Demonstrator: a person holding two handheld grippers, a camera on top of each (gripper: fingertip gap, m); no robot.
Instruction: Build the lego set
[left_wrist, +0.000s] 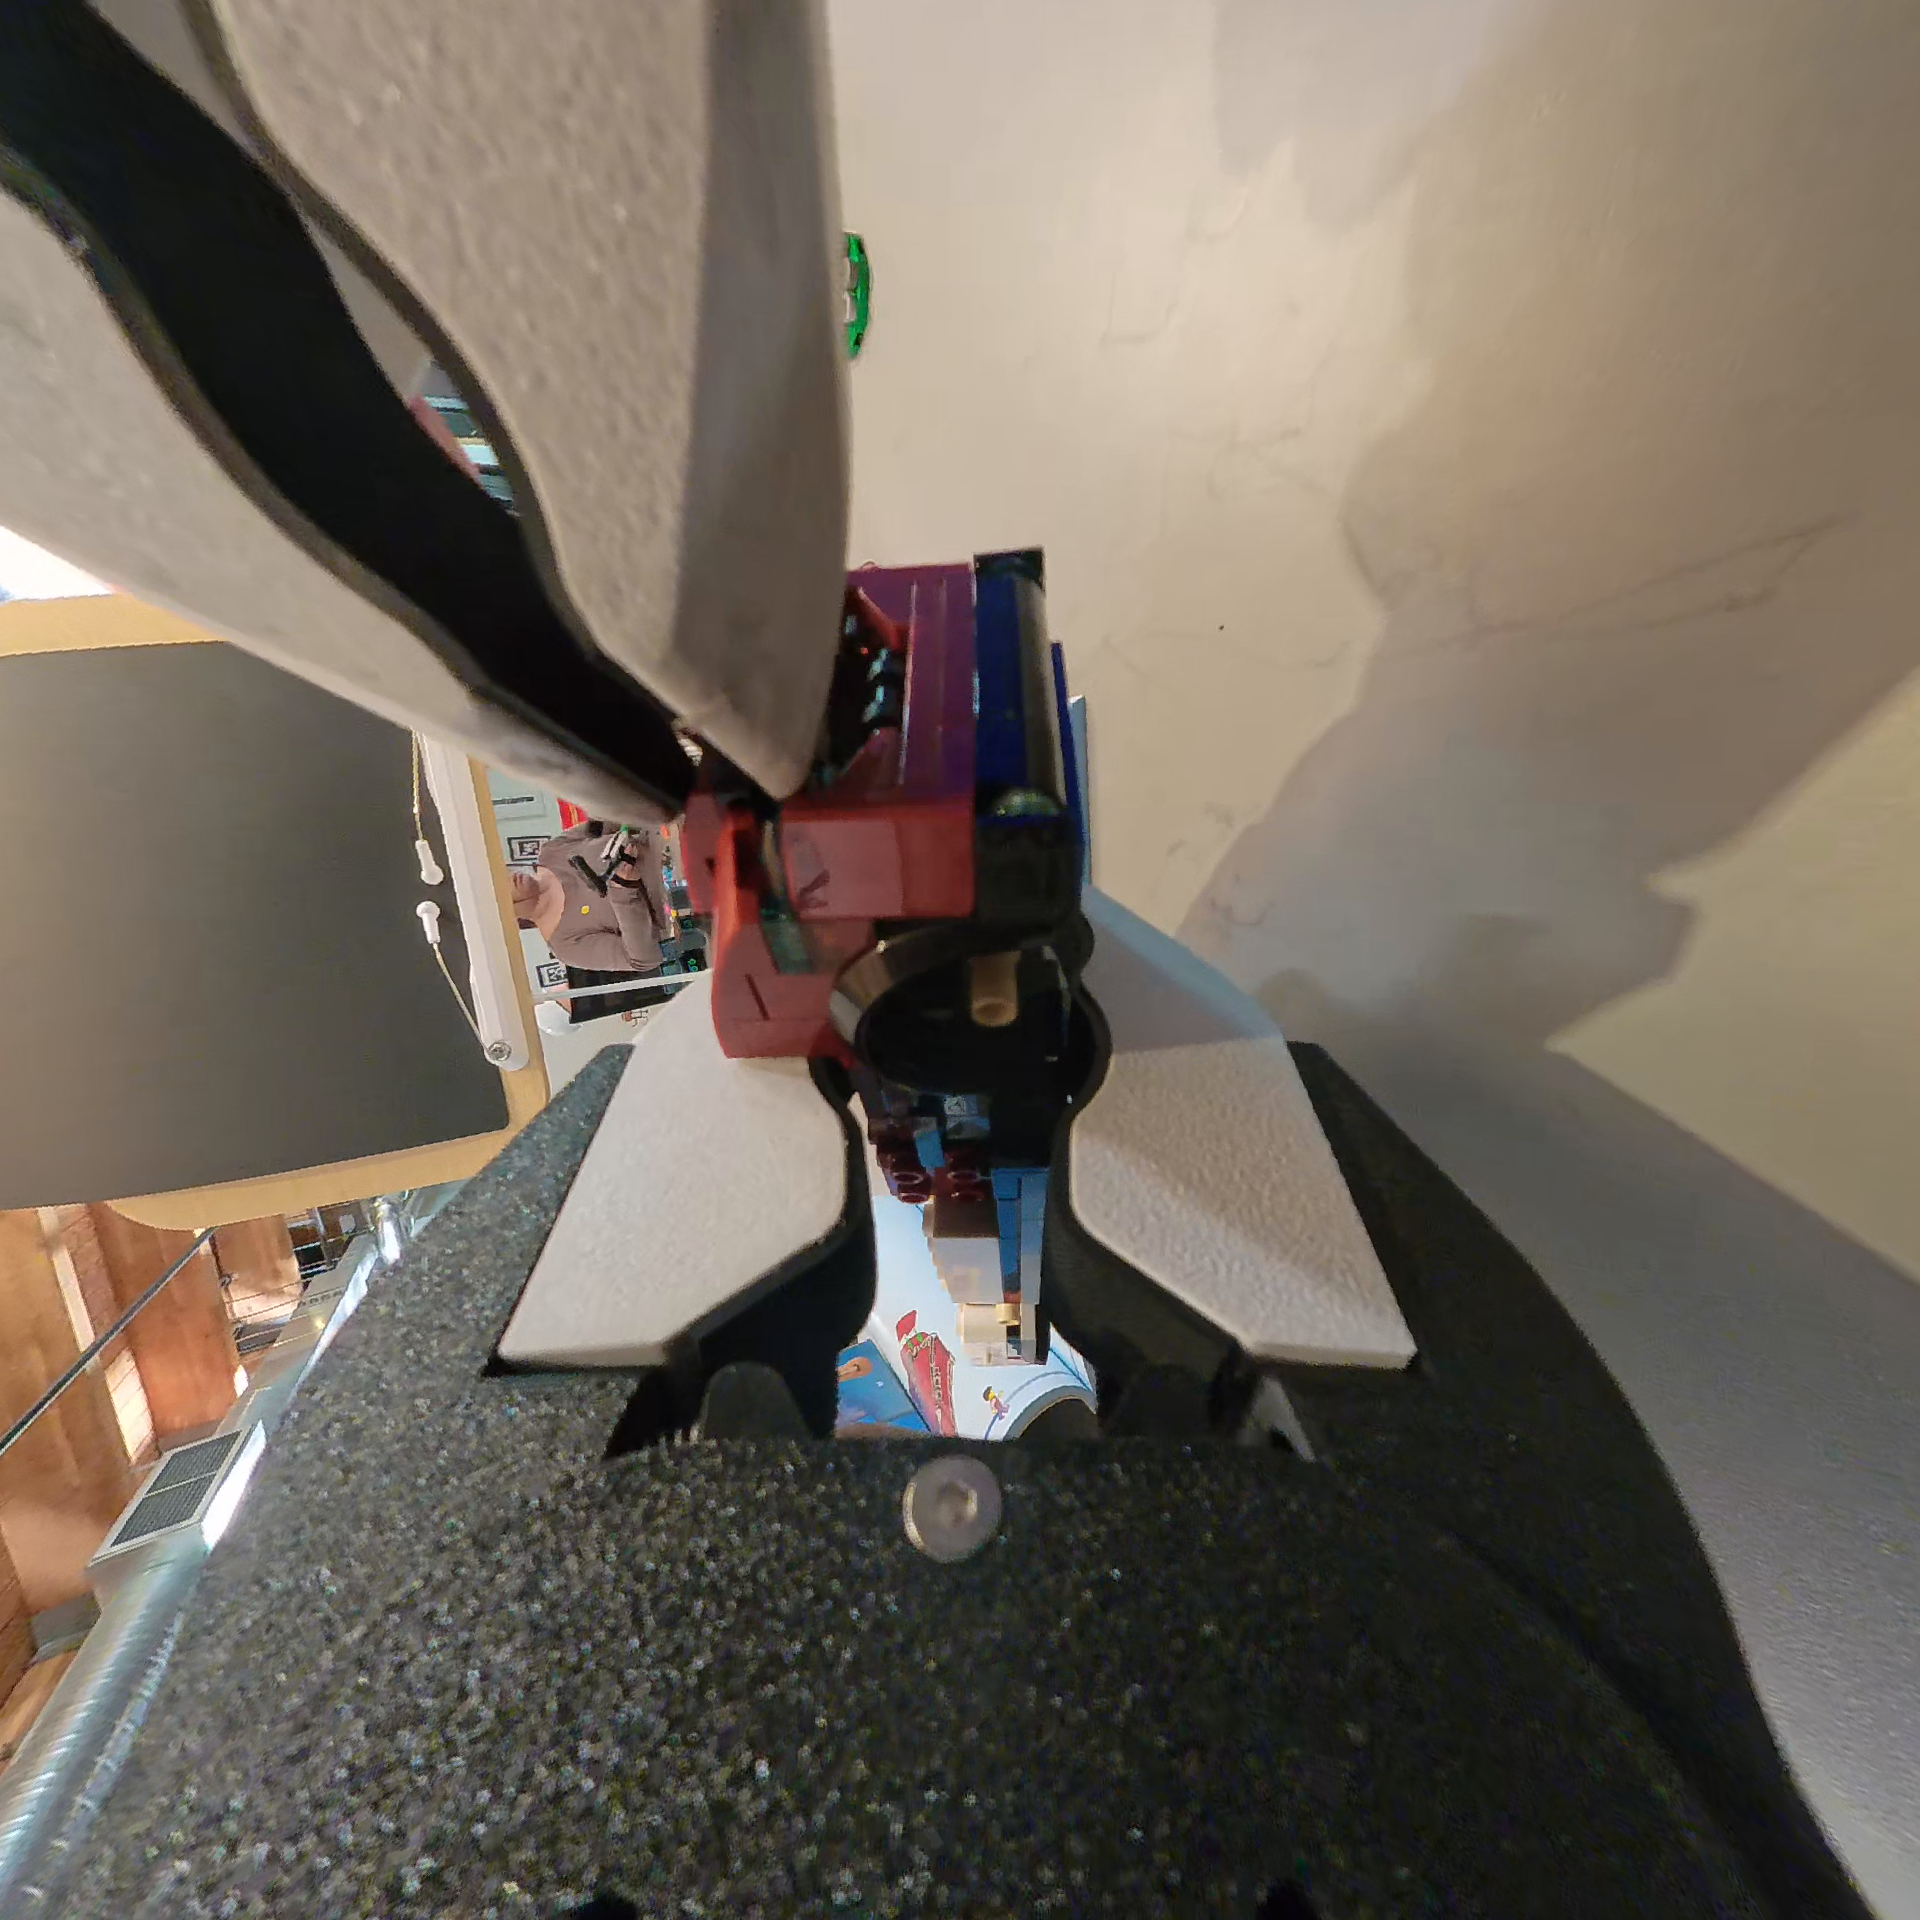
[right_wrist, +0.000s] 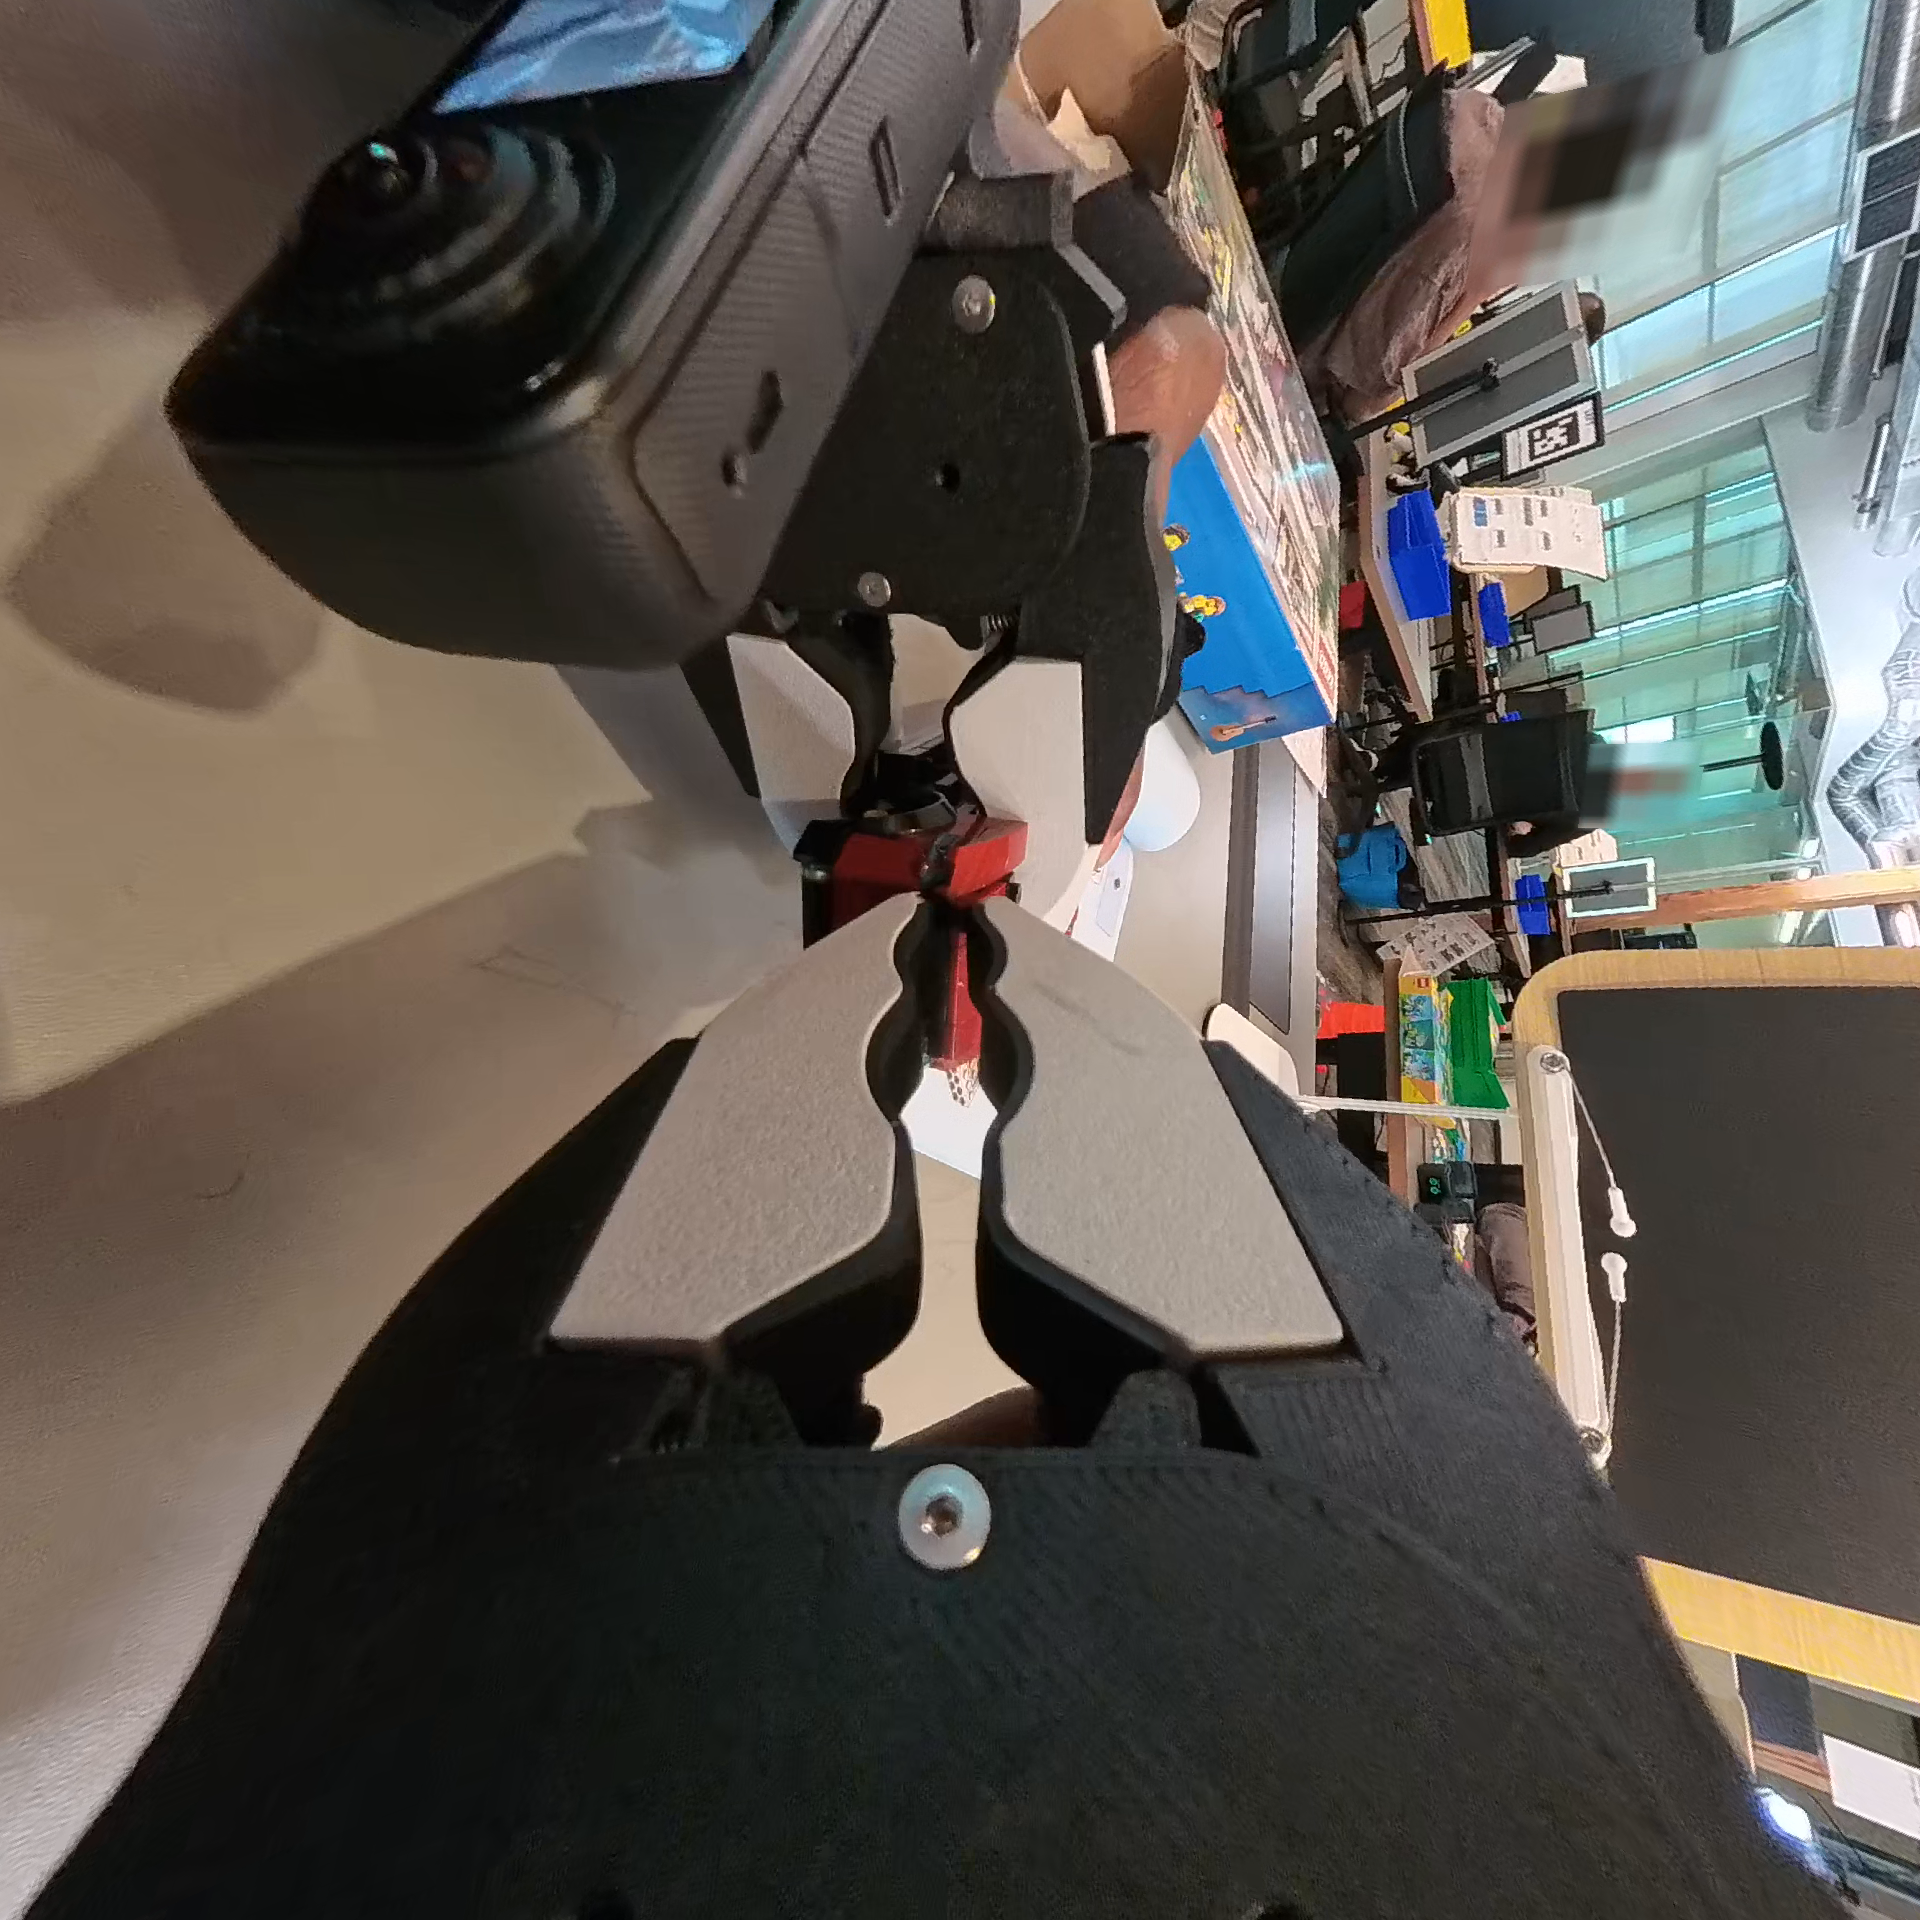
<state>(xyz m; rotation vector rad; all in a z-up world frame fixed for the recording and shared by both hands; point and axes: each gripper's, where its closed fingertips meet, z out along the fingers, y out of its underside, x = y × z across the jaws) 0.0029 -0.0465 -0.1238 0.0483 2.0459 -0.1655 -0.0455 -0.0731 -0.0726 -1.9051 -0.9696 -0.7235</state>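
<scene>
Now | 1 brick model (left_wrist: 914, 831) | 2 tongs pinching it: left (left_wrist: 961, 1039), right (right_wrist: 951, 914)

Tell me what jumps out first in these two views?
A red-and-blue brick model sits mid-frame, gripped from both ends. The left gripper clamps its black wheel end; the right gripper pinches a thin red piece sticking out of it. Behind, a blue box lies on a cluttered table.

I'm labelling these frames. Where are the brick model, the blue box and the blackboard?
brick model (left_wrist: 883, 862): left wrist view, its red side.
blue box (right_wrist: 1242, 603): right wrist view, its blue side.
blackboard (right_wrist: 1756, 1247): right wrist view, its dark face.
</scene>
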